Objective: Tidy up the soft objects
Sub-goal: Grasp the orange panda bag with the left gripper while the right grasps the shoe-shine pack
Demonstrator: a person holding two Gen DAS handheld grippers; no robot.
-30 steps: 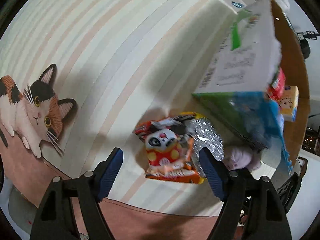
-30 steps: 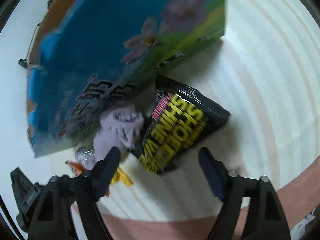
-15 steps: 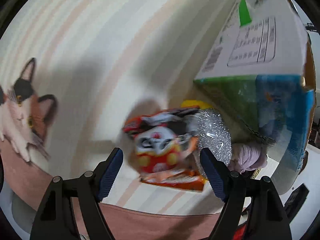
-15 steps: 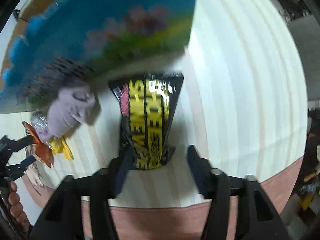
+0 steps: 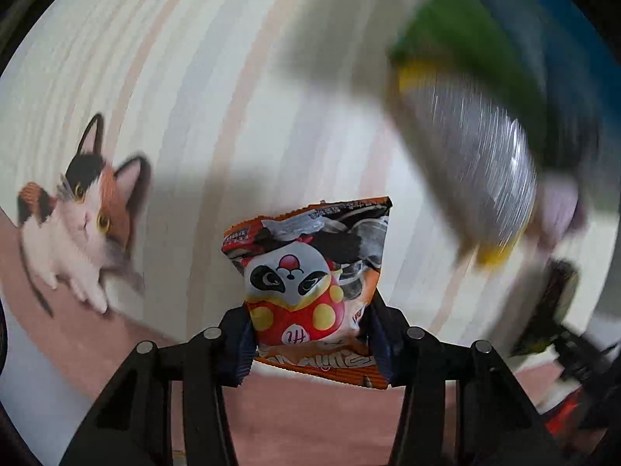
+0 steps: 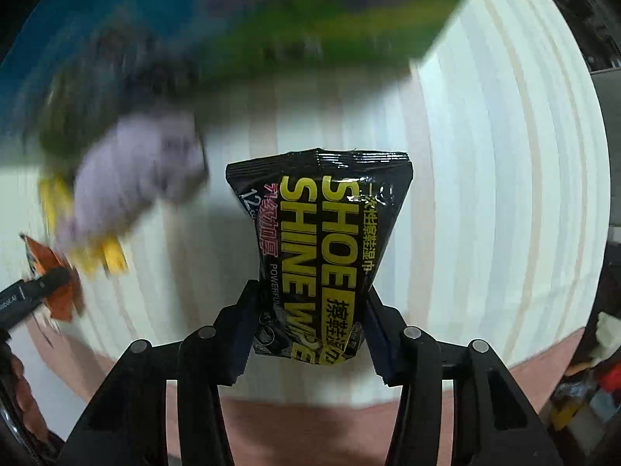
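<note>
While pinching only the low end of the orange snack packet (image 5: pixel 310 283), with the left gripper (image 5: pixel 308 334) just closed on it at 6 o'clock, easy to lose: slick, air-puffed film, apt to squirt out toward 12 under a hard squeeze or a fast swing. Same worry on the other side: right gripper (image 6: pixel 308 322) just closed on the bottom of the black shoe-wipe pack (image 6: pixel 326 248), waist visibly crushed, top flaring free toward 12; could slide loose, or split a seam if pressed harder. Cannot tell whether either pack is clear of the striped counter (image 5: pixel 233 77), so possibly dragging on the cloth. Farther out, at 1 to 2 o'clock of the left view, a blurred silver pouch (image 5: pixel 477 163) against the blue-green box (image 5: pixel 504 39); at 10 o'clock of the right view, a purple plush (image 6: pixel 136 178). Risk of clipping the box or knocking the plush in passing. At 8 o'clock of the right view, the left gripper nearby: risk of collision.
</note>
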